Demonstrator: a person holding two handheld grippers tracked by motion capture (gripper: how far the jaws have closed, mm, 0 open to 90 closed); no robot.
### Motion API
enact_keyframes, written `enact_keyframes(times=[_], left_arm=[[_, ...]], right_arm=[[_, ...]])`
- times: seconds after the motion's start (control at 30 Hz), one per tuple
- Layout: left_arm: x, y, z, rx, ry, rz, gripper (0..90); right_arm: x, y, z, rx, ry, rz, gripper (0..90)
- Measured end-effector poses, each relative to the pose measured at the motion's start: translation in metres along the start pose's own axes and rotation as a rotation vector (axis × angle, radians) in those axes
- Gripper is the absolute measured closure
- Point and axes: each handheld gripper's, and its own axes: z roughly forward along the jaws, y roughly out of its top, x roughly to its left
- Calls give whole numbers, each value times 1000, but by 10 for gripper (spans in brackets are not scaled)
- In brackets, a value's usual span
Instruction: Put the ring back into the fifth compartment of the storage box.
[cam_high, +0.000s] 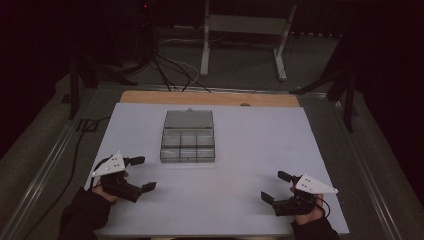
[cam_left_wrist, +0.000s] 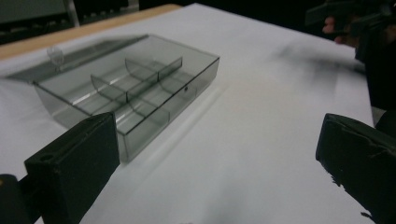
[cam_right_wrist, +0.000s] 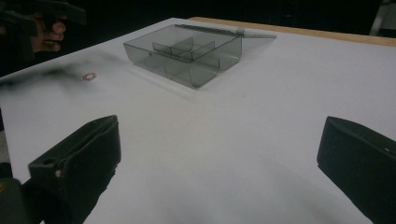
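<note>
Left gripper (cam_high: 142, 174) at the near-left of the white table (cam_high: 260, 150), held in a hand with a dark sleeve. Jaws stand wide apart, nothing between them. In the left gripper view the clear box (cam_left_wrist: 126, 95) lies just ahead and left of the jaws, apart from them.

Middle of the table, toward the far side: the clear box (cam_high: 188, 145), a smoky transparent compartment case. Lid (cam_high: 189, 119) is swung fully open and lies flat behind the tray. Dividers split the tray into small cells; all look empty. A small clasp tab (cam_left_wrist: 54, 54) stands up on the lid's far edge.

Handling, as a judgement: thin moulded plastic, so light and stiff, smooth-walled and likely slippery on the white surface; it may slide if pushed from one side. Hinge and clasp look like the weak points. Best hold would be across a side wall of the tray, or on the lid's free edge by the clasp, with the other gripper steadying the tray.

A small ring-like thing (cam_right_wrist: 88, 76) lies on the table nearer the left hand; too small to identify.

Right gripper (cam_high: 274, 186) at the near-right, well apart from the box. Jaws wide apart, empty.

No brand, label or readable writing anywhere.
</note>
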Motion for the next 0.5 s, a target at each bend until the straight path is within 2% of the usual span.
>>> enact_keyframes(times=[0.17,0.27,0.43,0.5], left_arm=[[4,-5,2,31,-3,-18,7],[5,-7,3,49,18,-14,8],[10,-10,2,70,21,-54,8],[11,-11,3,86,26,-56,9]], right_arm=[[0,0,-1,-2,-2,1,0],[0,0,-1,-5,-2,4,0],[0,0,-1,-1,-1,4,0],[0,0,-1,1,-2,1,0]])
